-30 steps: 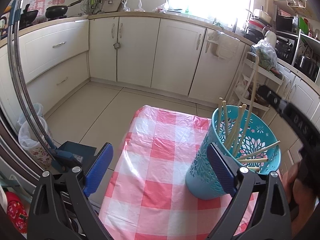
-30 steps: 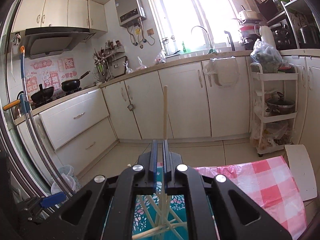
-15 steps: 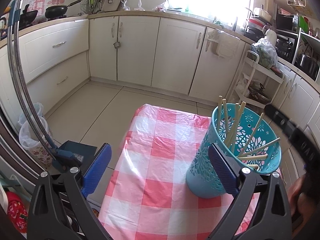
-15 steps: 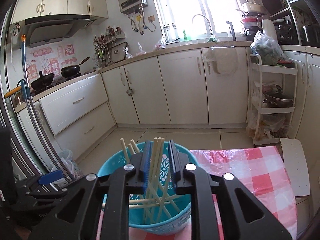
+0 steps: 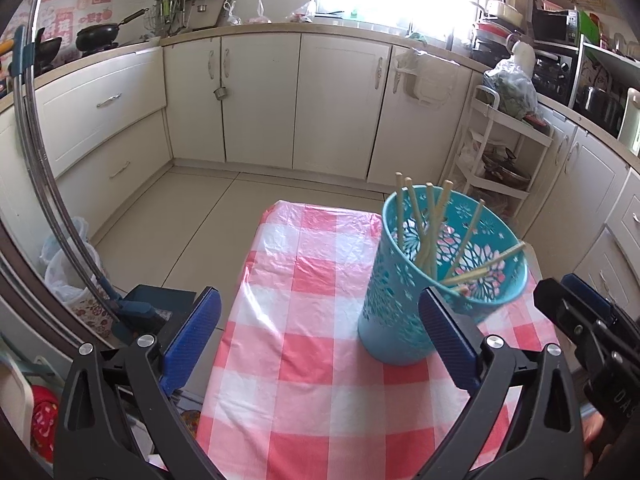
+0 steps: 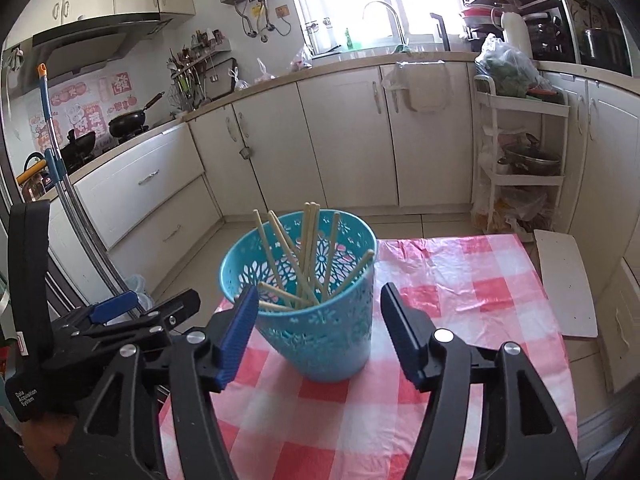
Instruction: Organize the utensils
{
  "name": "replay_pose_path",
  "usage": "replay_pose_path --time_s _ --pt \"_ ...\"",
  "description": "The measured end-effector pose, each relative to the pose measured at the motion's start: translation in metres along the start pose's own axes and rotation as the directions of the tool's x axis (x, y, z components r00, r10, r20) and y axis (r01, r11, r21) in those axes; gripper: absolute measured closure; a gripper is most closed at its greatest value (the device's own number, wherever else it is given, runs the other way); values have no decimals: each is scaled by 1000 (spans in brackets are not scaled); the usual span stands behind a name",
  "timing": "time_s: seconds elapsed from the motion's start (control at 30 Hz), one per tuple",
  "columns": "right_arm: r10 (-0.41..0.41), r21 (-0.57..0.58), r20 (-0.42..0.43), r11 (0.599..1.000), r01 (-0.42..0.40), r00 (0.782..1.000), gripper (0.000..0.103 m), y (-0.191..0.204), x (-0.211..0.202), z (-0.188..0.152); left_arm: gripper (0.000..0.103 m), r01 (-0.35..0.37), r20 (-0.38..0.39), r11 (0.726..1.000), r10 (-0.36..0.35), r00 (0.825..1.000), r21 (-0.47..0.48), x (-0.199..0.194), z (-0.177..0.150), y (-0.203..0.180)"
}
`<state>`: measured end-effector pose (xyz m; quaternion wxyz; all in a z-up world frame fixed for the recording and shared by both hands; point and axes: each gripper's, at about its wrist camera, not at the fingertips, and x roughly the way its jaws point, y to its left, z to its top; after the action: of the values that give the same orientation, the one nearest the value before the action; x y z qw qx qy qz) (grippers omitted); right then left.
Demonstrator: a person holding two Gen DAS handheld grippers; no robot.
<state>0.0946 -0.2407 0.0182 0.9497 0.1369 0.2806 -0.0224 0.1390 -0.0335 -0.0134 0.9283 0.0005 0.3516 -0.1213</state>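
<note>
A turquoise perforated basket (image 5: 400, 320) (image 6: 320, 344) stands upright on the pink-and-white checked tablecloth (image 5: 312, 360) (image 6: 460, 280). Several pale wooden chopsticks (image 5: 430, 232) (image 6: 308, 256) lean inside it. My right gripper (image 6: 318, 292) is just in front of the basket with its jaws opening; the basket shows in the gap beyond them, and the pads touch nothing. The left gripper (image 5: 316, 300) is open over the cloth and holds nothing; the basket is past its right finger. Each view catches the other gripper at its edge: the right gripper (image 5: 568, 304), the left gripper (image 6: 140, 312).
A white board (image 6: 564, 280) lies off the table's right side. A white trolley rack (image 5: 500, 152) (image 6: 520, 160) with pots stands by the cabinets. A mop pole (image 5: 60, 220) and bagged bins stand at the left. Tiled floor lies beyond the table's far edge.
The right gripper was shut on one chopstick above the basket; the chopstick now stands in the basket, and the gripper has opened and drawn back. The left gripper shifted slightly away from the basket.
</note>
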Motion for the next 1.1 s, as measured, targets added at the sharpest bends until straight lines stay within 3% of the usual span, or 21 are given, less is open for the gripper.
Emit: replay_pose_path --time_s 0.23,0.77,1.1 --pt "-17 34 -15 999 17 1000 36 -1 -33 -7 8 -27 5 998 26 1000 65 -44 -12 -13" --pt "-10 21 18 1000 10 1000 26 19 -124 -20 8 -35 53 995 30 998 89 -158 -38 -14" --pt "6 -8 37 1000 -6 999 19 35 -170 -35 8 -44 66 995 38 997 91 -207 -60 -6"
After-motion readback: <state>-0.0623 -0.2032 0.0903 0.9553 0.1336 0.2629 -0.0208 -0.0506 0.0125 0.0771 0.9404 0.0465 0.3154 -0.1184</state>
